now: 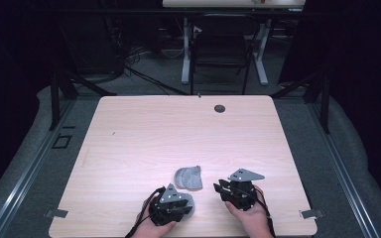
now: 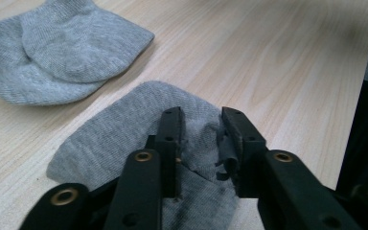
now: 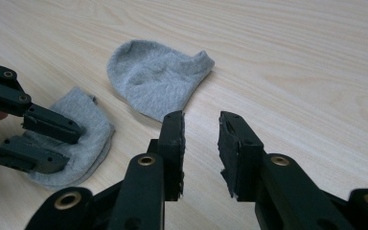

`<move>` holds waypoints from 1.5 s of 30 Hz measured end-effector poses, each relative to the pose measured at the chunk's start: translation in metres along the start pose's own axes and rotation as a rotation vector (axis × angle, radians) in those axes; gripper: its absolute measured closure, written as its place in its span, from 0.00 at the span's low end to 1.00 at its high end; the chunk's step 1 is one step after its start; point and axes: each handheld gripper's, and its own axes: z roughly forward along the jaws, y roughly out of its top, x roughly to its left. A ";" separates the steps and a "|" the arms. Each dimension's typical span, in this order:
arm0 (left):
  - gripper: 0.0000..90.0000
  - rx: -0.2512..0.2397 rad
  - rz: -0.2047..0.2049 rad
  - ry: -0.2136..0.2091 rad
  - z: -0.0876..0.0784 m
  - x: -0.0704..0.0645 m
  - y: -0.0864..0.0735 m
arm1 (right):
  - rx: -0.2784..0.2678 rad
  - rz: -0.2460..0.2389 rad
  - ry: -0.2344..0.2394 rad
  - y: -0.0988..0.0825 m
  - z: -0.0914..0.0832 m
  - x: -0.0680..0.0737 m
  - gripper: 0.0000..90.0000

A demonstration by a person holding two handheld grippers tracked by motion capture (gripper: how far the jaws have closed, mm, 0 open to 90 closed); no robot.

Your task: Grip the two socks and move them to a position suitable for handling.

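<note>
Two small grey socks lie on the light wooden table [image 1: 178,129] near its front edge. The farther sock [image 1: 188,177] [image 2: 67,52] [image 3: 158,76] lies flat between the two grippers and is untouched. My left gripper [image 1: 182,206] [image 2: 202,120] [image 3: 72,146] rests on the nearer sock [image 1: 190,204] [image 2: 115,139] [image 3: 86,115]; its jaws stand apart with a wrinkle of the fabric between them. To the right of the socks, my right gripper [image 1: 221,187] [image 3: 201,122] is open above bare wood, nothing between its jaws, pointing toward the farther sock.
A dark round hole [image 1: 220,108] sits near the table's far edge. A black chair [image 1: 221,49] and white desk legs stand beyond the table. Metal clips [image 1: 311,214] mark the front corners. Bare wood stretches across the middle and back of the table.
</note>
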 end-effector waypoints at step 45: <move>0.99 -0.179 0.009 -0.019 -0.042 0.012 0.005 | 0.133 -0.205 0.186 -0.010 0.051 0.066 0.97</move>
